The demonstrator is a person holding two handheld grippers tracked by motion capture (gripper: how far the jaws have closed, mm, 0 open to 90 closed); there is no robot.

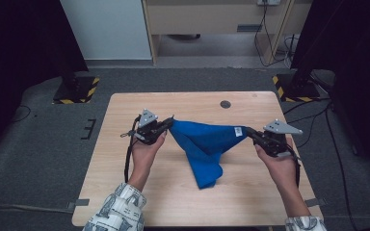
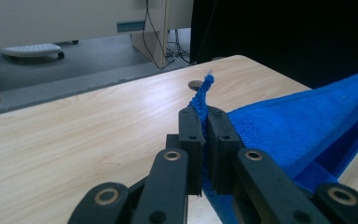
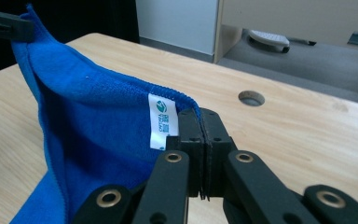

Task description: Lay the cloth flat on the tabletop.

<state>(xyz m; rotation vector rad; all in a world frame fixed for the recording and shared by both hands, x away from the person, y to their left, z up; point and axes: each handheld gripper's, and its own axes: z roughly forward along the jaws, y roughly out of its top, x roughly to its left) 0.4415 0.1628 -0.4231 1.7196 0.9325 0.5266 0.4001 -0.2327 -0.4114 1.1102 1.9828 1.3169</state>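
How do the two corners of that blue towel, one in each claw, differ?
The corner in the right gripper carries a white label; the corner in the left gripper has none, and its frayed tip pokes above the jaws. Both are clamped tight, with the blue towel hanging between them.

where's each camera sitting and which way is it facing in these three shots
High view: above the person's side, looking forward and down on the table; both forearms, left claw, right claw.
Left gripper view: rides the left claw, looking along its shut jaws across the table to the cable hole.
Right gripper view: rides the right claw, looking toward the cable hole.
Shared: the blue cloth, pinched by both claws, and the hole.
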